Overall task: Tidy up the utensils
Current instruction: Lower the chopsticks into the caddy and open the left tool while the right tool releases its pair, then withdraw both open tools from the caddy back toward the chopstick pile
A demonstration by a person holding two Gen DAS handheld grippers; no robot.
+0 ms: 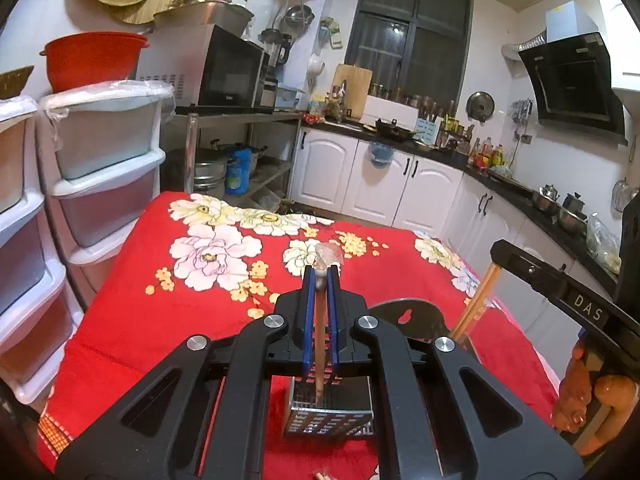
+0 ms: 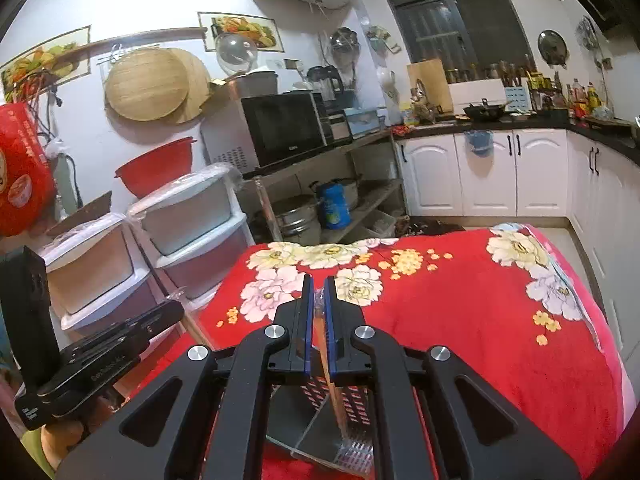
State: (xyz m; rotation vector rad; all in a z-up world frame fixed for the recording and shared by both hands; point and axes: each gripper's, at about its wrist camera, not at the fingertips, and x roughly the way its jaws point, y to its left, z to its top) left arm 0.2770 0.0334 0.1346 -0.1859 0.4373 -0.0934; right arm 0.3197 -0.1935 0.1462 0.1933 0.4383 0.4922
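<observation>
Black linkage arms fill the bottom of both wrist views, and each pair ends in blue-padded fingers drawn in tight. On the left, the left claw (image 1: 321, 276) is pinched on a pair of wooden chopsticks in a clear plastic sleeve (image 1: 320, 344); the wrapped top pokes out past the fingertips, and the sticks hang down so their lower ends sit inside the perforated metal utensil holder (image 1: 330, 410). That near-vertical hold makes sense: the sticks can slide straight into the holder without catching on its rim.

The holder stands on the red floral cloth covering the surface (image 1: 168, 320). A dark round plate (image 1: 408, 314) lies just beyond it, with its edge hidden by the claw.

Further right, a second pair of light wooden chopsticks (image 1: 478, 300) slants upward beside the right-hand tool. In the right wrist view, the right claw (image 2: 319, 292) is likewise clamped on these wrapped sticks, which angle down toward the same holder. Holding both sets by their upper ends seems deliberate, since the lower ends are what must enter the basket.
</observation>
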